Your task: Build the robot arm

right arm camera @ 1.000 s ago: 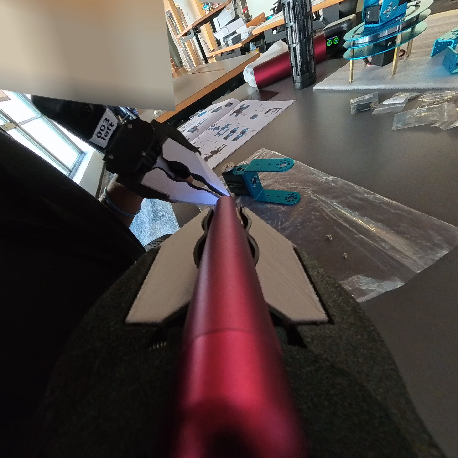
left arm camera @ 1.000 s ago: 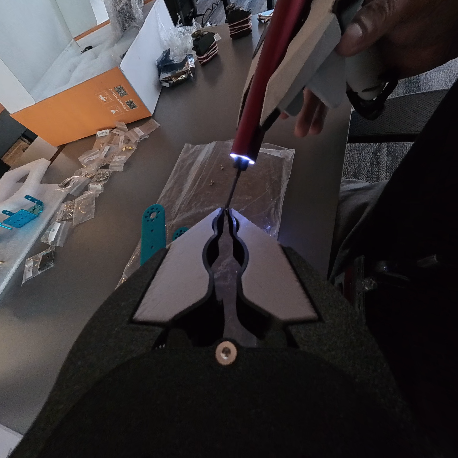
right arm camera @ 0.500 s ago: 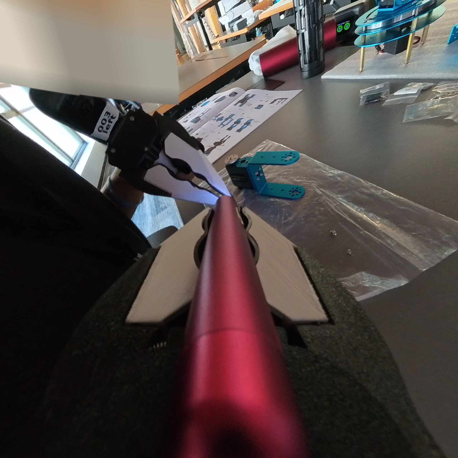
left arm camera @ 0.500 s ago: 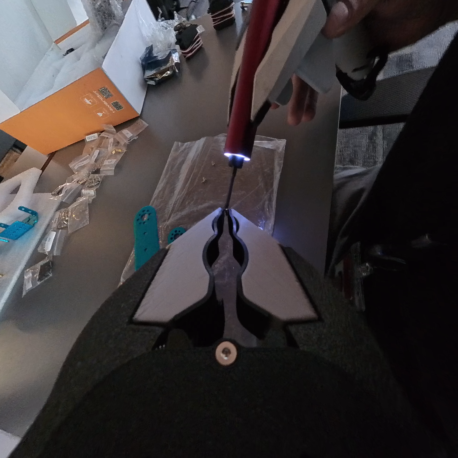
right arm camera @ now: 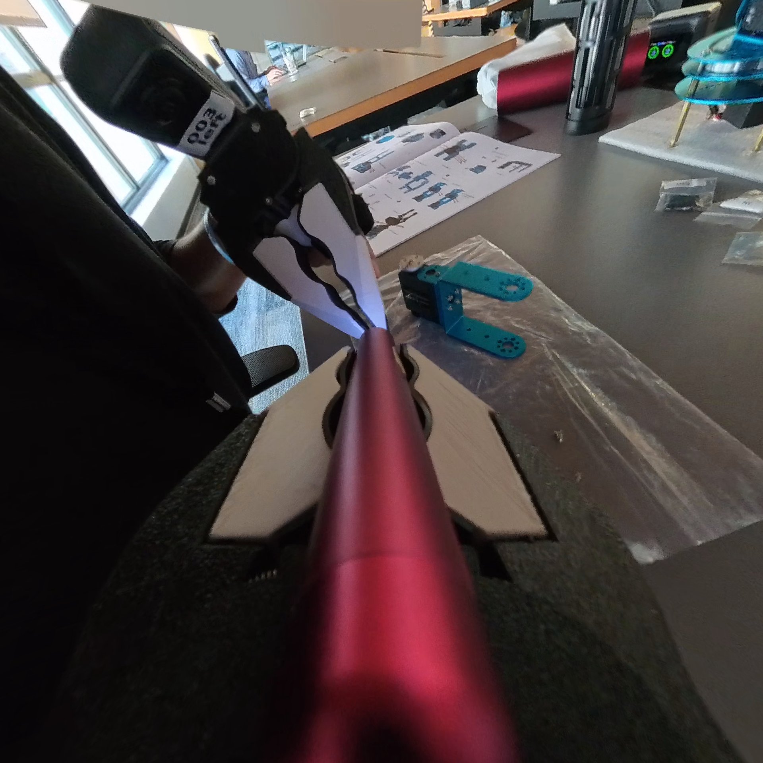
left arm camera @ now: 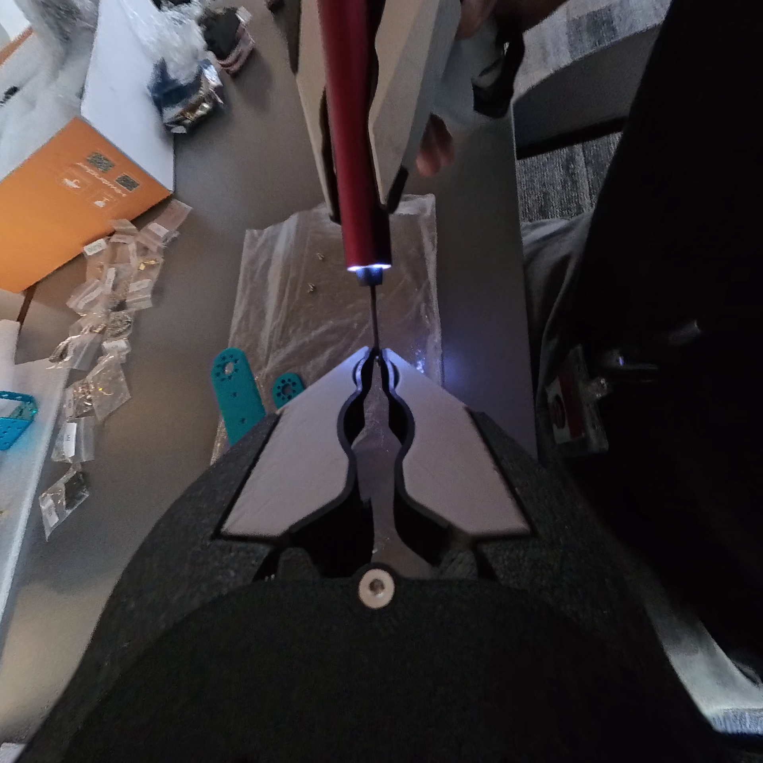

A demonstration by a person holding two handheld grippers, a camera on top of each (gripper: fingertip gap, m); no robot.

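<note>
Our right gripper [right arm camera: 377, 351] clamps a red metal electric screwdriver [right arm camera: 371, 475]; our left gripper [left arm camera: 375, 358] pinches together at its thin bit tip [left arm camera: 375, 318], above clear plastic sheet [left arm camera: 289, 313] on the desk [left arm camera: 247, 165].

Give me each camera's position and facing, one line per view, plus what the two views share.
Left wrist view: sits on the left gripper, looking along its fingers over the dark table; the right gripper and a hand show beyond.
Right wrist view: sits on the right gripper, looking along the red screwdriver toward the left gripper and its wrist.
Shared: the screwdriver, whose bit tip the left fingertips pinch, the plastic bag and the teal bracket.
</note>
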